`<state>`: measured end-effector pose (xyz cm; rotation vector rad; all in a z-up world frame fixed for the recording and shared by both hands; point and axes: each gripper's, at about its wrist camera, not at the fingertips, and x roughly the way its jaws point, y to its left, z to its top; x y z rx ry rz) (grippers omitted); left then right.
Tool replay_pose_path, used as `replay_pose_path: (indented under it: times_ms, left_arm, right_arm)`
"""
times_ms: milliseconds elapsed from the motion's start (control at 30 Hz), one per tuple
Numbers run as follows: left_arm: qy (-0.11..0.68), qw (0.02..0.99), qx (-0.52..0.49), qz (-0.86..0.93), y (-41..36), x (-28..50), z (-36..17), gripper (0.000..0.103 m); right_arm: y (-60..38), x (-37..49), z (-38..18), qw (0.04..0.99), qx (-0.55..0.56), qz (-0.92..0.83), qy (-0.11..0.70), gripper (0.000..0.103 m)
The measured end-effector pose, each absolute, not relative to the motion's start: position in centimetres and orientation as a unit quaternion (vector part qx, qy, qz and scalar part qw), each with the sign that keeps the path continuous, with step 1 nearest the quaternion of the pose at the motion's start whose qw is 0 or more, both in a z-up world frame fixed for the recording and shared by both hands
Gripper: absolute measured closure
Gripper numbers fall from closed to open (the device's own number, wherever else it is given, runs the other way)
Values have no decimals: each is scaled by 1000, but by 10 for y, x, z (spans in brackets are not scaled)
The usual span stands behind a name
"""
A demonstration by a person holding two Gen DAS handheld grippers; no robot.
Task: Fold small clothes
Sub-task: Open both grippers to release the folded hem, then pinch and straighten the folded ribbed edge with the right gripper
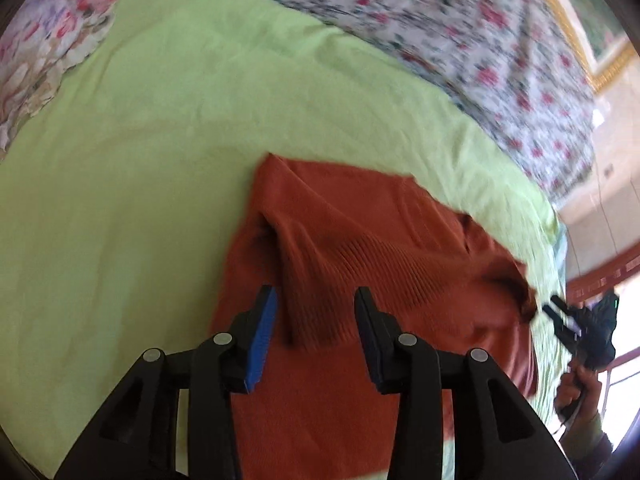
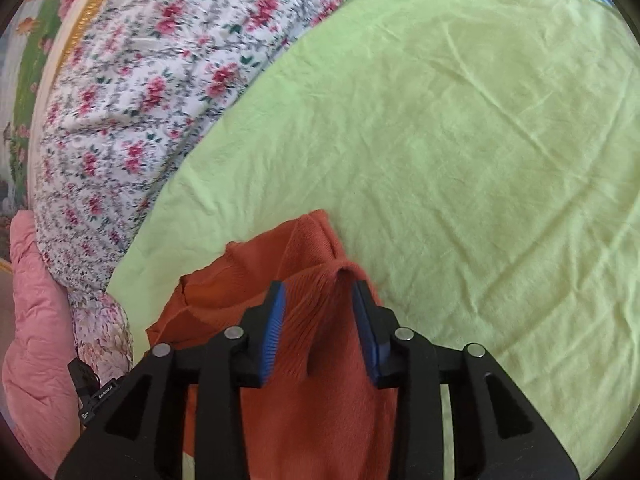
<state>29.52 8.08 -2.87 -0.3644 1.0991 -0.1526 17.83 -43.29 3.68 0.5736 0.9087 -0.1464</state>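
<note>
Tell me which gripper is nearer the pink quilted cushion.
Right. The right gripper is beside the pink cushion, over the orange sweater; the left gripper works the sweater's far side, cushion unseen.

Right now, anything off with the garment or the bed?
Only the orange knit sweater: its ribbed edge stands up in a ridge between the open pads of both the left gripper and right gripper, not flat on the green sheet. No visible damage.
</note>
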Motion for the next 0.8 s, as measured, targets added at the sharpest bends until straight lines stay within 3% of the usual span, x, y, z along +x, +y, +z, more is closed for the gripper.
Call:
replay_pose_path:
  times_ms: [167,433,600,800]
  left_arm:
    - [565,797,-134,-166,21,262,-46,62]
    - [584,784,-59,-202,-42,272,-67,55]
    - [567,805,-64,-166,-23,313,-60,56]
    - [536,834,-89,-95,7,360,-51,59]
  right_arm:
    - [-380,164,30,852,226,9,472,66]
    - [-254,183,-45,768,32,177,615,66]
    - [-284,220,-48,796,41,121,591,66]
    - [-343,260,-20,860,76,4,505,66]
